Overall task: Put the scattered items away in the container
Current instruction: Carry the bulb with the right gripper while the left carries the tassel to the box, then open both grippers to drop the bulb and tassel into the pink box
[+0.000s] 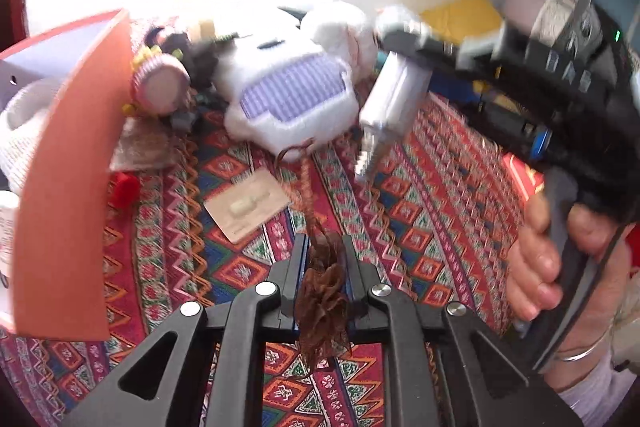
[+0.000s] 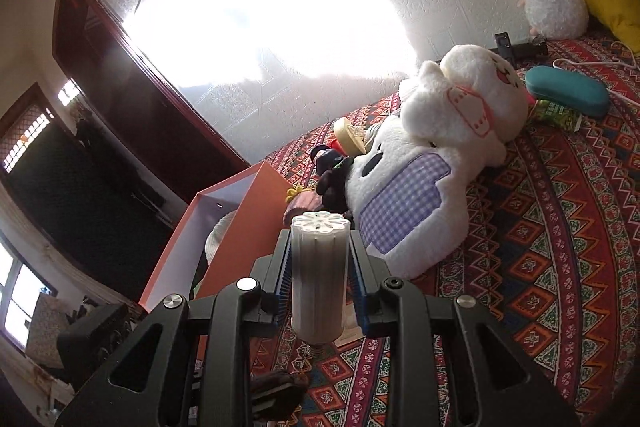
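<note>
Left hand-held gripper [image 1: 322, 259] pinching crinkly brown mesh (gauzy) [image 1: 324, 307], right hand-held gripper [image 2: 320, 267] clamping ribbed cylinder [image 2: 319, 275]

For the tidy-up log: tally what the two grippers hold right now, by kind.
Brown lace hair tie, in the left gripper: 1
White LED bulb, in the right gripper: 1
Total: 2

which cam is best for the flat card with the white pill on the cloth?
Left wrist: the card lies in full view on the patterned cloth, just beyond the left gripper. In the right wrist view only a pale sliver shows behind the right gripper's cylinder, possibly the card.
</note>
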The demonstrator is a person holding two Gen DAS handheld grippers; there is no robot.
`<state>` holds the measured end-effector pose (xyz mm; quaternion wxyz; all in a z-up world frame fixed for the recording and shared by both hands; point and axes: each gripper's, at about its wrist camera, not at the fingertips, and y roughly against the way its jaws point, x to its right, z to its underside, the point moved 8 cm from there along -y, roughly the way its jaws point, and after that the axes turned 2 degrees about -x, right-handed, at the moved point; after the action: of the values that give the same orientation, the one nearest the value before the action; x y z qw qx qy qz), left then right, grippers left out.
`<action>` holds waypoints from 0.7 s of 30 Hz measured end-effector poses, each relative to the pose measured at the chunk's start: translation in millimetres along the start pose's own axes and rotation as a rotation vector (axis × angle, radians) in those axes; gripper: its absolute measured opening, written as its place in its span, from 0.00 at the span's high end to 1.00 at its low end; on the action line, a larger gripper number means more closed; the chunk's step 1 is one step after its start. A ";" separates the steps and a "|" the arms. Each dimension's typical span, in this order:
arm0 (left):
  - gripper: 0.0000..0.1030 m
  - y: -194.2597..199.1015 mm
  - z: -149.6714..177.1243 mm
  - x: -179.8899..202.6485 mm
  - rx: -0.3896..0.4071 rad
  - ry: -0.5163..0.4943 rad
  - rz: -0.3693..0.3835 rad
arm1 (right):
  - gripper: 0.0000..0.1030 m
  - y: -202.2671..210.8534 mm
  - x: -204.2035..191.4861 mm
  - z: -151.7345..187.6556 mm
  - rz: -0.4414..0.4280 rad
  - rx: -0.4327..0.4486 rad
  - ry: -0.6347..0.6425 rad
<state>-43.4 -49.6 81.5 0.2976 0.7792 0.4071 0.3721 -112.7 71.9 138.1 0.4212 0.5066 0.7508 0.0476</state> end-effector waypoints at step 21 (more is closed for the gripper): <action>0.19 153.1 -24.8 -230.5 0.388 0.436 -0.467 | 0.51 -102.5 -235.6 42.6 -0.143 -0.074 0.406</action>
<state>-90.8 -318.2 134.6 0.1275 0.6098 0.6906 0.3674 -126.5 -181.2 197.4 0.2819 0.4162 0.8520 0.1461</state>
